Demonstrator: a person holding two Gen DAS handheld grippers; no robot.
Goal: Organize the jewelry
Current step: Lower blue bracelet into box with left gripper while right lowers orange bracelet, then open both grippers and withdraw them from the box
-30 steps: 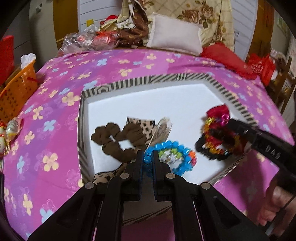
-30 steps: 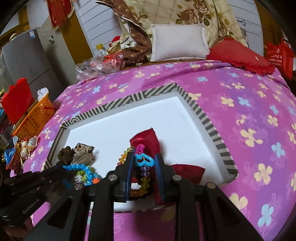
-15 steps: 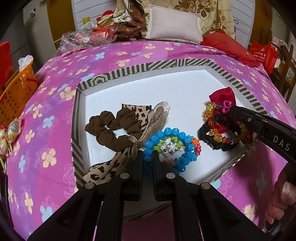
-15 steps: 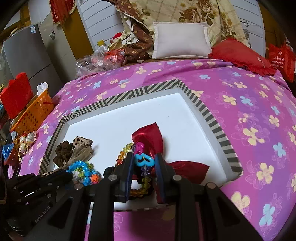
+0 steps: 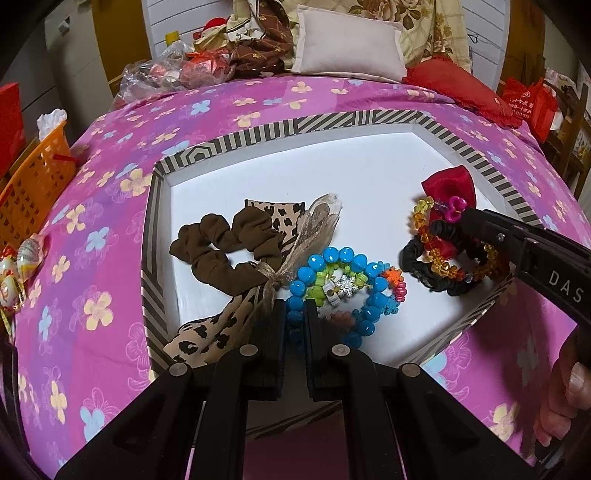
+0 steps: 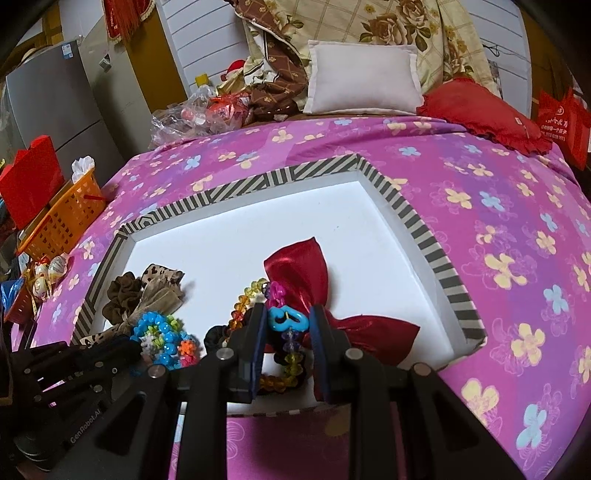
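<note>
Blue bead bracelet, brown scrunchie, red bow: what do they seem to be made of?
Blue bead bracelet: glossy, faceted beads, probably plastic; highlights glint on each bead.
Brown scrunchie: matte gathered fabric, ruffled folds, no shine.
Red bow: smooth satin-like cloth, judging by its streaky sheen; the exact fibre cannot be told.

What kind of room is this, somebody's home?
Most likely a bedroom in a home: a bed under a pink flowered bedspread, a white pillow and a folded floral quilt at its head, household clutter alongside.
</note>
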